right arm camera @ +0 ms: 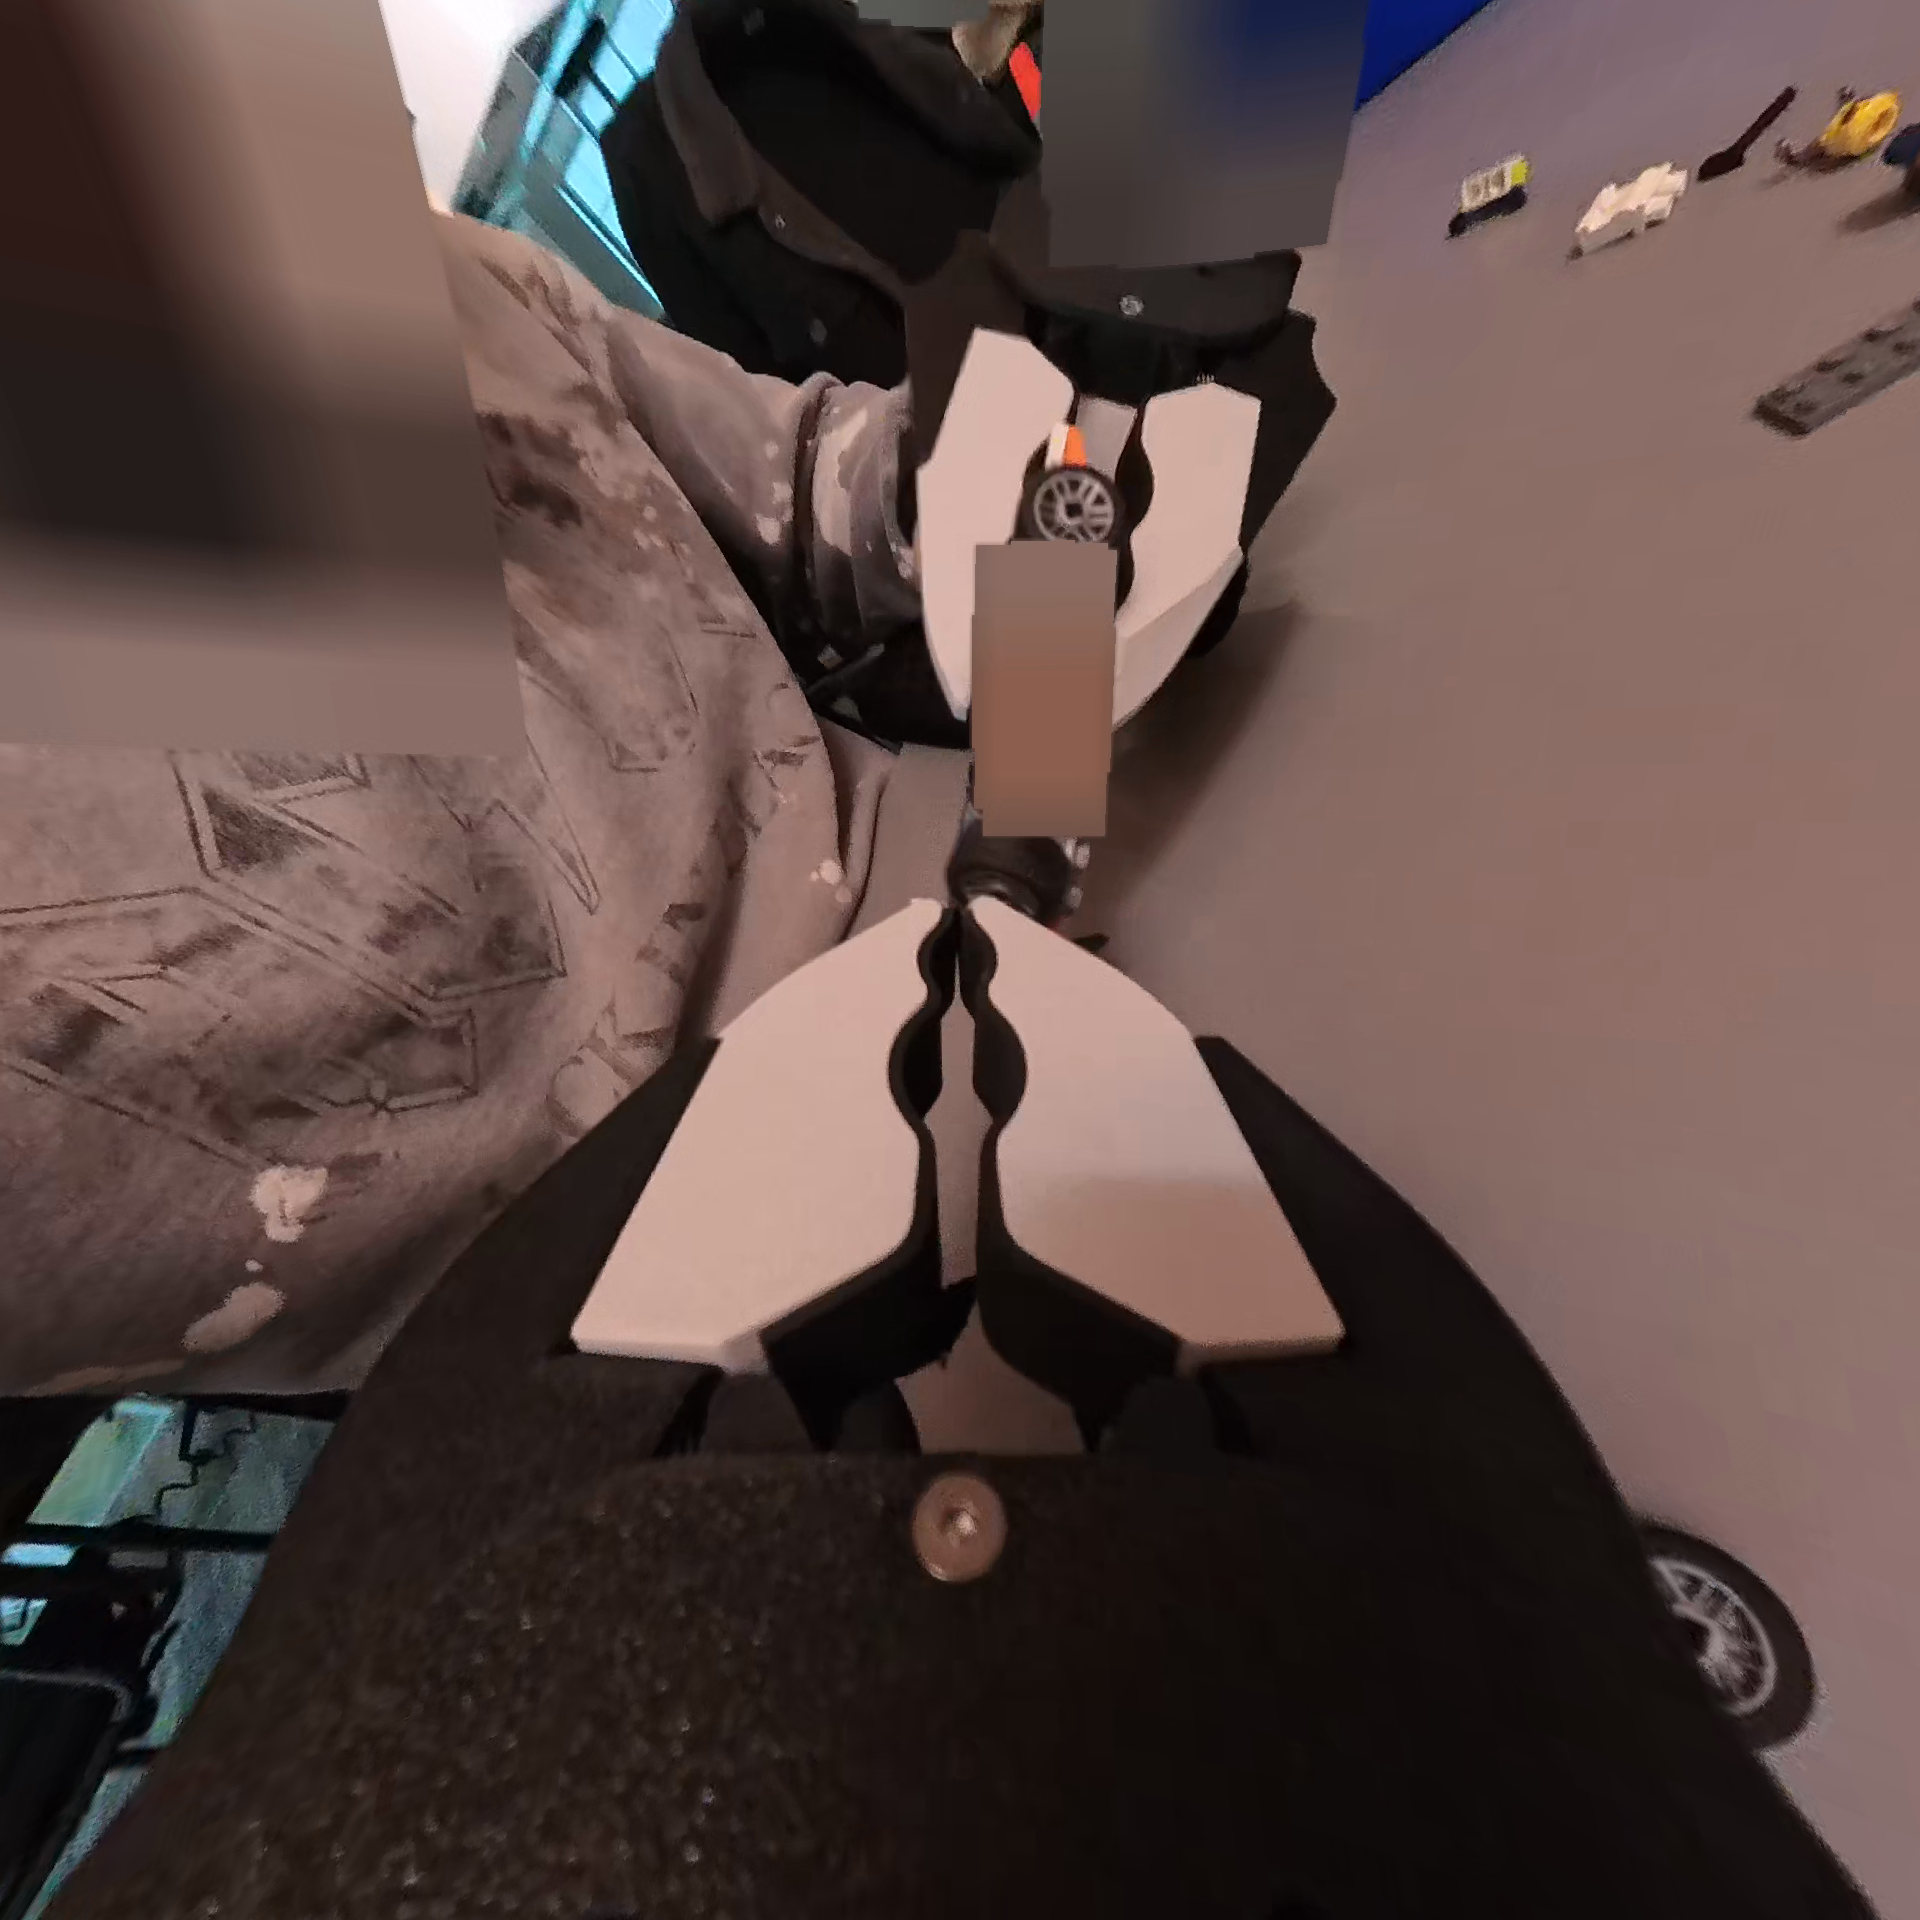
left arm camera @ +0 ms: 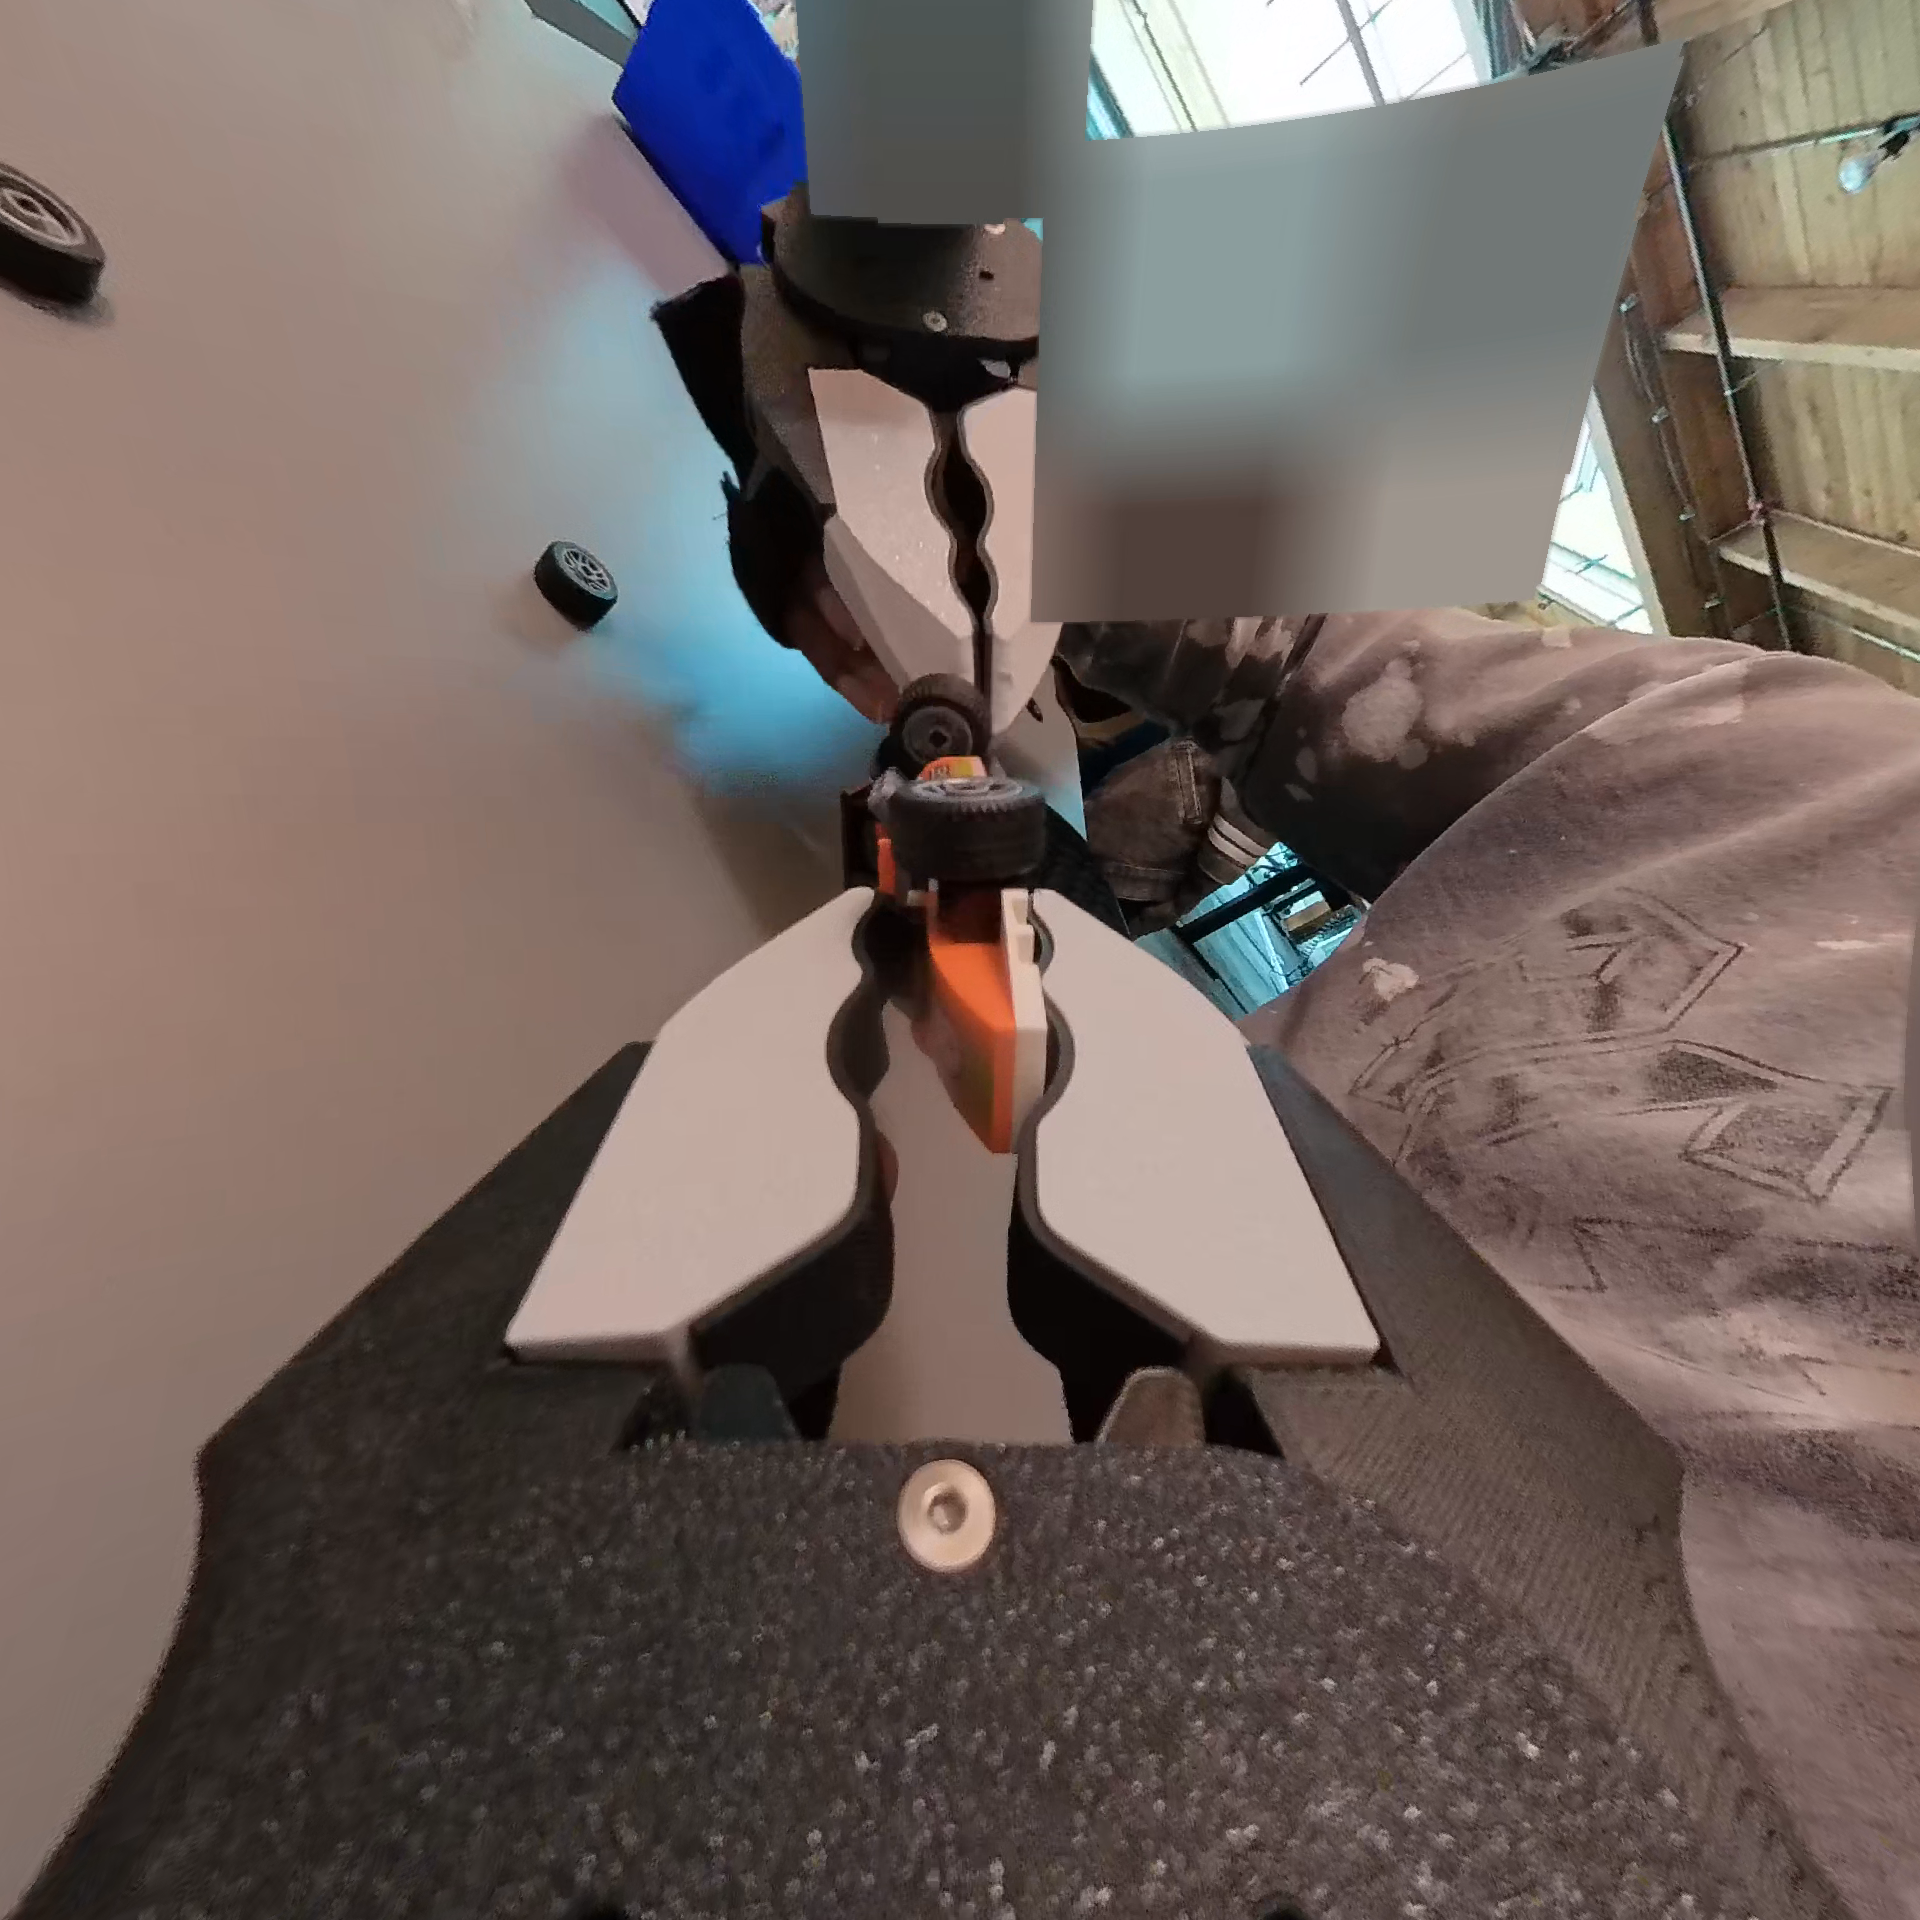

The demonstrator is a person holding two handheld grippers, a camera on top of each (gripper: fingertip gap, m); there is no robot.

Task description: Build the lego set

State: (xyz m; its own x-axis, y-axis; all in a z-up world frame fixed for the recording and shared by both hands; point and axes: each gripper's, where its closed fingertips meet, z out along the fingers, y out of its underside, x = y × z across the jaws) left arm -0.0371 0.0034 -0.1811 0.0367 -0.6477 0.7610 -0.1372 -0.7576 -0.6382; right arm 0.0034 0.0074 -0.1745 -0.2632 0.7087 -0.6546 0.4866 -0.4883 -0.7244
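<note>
Two loose black rubber wheels (left arm camera: 575,582) lie on my grey table (left arm camera: 260,727). My left gripper (left arm camera: 951,935) clamps the orange-and-white brick car (left arm camera: 977,1018); my right gripper (right arm camera: 956,914), nearly closed, pinches a small black wheel (right arm camera: 1003,868) at the car's far end.

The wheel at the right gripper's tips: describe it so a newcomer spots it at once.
Left wrist view: follow the left gripper, shut on the orange-and-white car. Past the fitted wheel sits a smaller wheel, at the right gripper's tips, unlike two loose wheels on the table.
</note>
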